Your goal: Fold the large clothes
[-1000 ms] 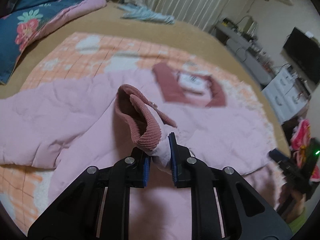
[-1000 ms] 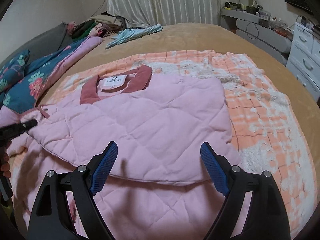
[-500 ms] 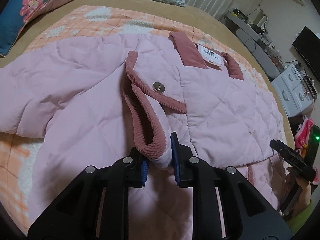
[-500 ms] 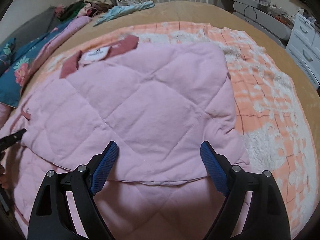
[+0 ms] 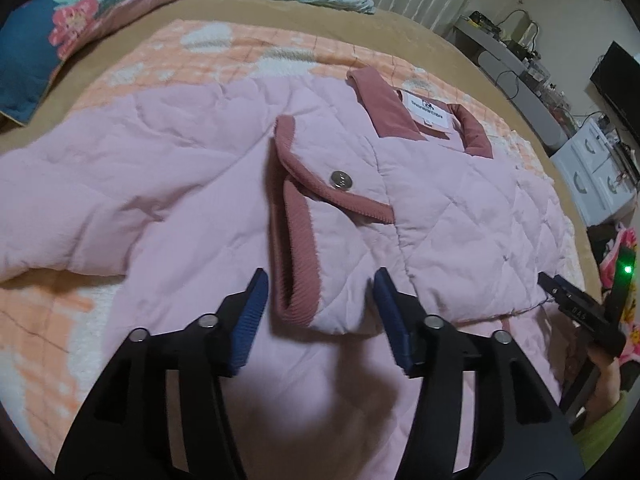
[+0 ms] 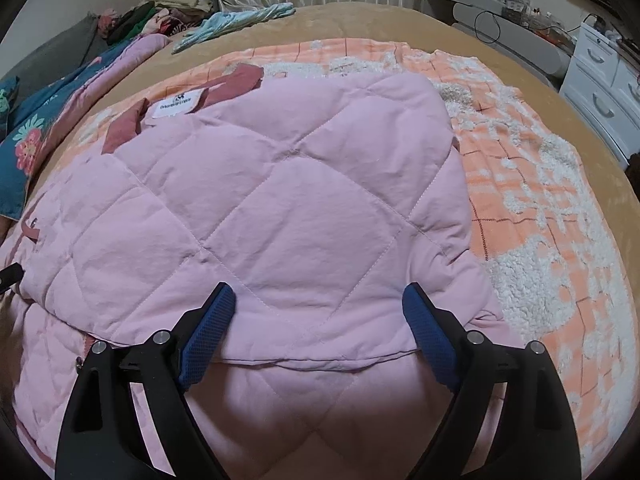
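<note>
Two grippers hang over a pink quilted jacket [image 6: 280, 208] spread on an orange-and-white checked blanket [image 6: 540, 200], which covers the middle of a tan bed [image 6: 380, 20]. The left gripper [image 5: 318, 312] has its jaws opening; the sleeve cuff [image 5: 298, 264] (dark pink ribbed trim, with a metal snap [image 5: 341, 180] above it) lies between the blue pads, which do not press on it. The cuff rests folded across the jacket's body, below the collar [image 5: 394, 110]. The right gripper [image 6: 320, 332] stands with jaws wide and opening, astride the folded panel's near hem, gripping nothing. A floral quilt [image 5: 60, 28] lies along the bed's far left edge.
</note>
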`<action>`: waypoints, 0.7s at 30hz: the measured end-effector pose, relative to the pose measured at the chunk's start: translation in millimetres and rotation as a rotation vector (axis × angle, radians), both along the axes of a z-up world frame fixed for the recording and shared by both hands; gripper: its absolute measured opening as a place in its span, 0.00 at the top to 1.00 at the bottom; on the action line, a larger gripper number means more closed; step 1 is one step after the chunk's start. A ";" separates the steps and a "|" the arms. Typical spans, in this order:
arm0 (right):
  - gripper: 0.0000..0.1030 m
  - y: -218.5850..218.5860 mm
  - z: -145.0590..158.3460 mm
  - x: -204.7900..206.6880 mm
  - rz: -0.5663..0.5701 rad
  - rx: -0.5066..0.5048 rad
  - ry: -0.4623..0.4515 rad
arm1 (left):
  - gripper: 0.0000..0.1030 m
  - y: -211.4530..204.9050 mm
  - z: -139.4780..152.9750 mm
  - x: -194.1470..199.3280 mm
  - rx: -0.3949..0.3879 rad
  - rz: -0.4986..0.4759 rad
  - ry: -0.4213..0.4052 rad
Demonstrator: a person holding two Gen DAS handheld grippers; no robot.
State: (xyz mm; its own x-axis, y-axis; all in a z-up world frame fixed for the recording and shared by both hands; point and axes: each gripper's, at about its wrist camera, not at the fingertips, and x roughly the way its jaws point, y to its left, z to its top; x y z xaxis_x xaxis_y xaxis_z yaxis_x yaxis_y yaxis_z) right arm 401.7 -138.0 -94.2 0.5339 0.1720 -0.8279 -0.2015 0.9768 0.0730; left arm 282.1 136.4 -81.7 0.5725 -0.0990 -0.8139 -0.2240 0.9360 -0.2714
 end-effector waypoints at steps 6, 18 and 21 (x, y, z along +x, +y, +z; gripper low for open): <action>0.05 7.4 12.1 -9.7 0.004 0.026 -0.026 | 0.31 8.7 11.9 -16.8 0.025 0.011 -0.024; 0.04 41.9 48.9 -39.6 0.084 0.072 -0.131 | 0.09 48.5 34.3 -50.3 0.045 0.139 -0.031; 0.04 61.1 56.7 -48.4 0.126 0.063 -0.142 | 0.09 64.4 36.5 -59.9 0.053 0.186 -0.027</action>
State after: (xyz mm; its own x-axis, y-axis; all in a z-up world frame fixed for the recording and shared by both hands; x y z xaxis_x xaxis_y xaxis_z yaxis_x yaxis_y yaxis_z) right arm 353.3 -76.9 -37.4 0.6157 0.2935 -0.7313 -0.3341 0.9377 0.0950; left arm 222.2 200.8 -45.1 0.5983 0.0534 -0.7995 -0.3878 0.8924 -0.2306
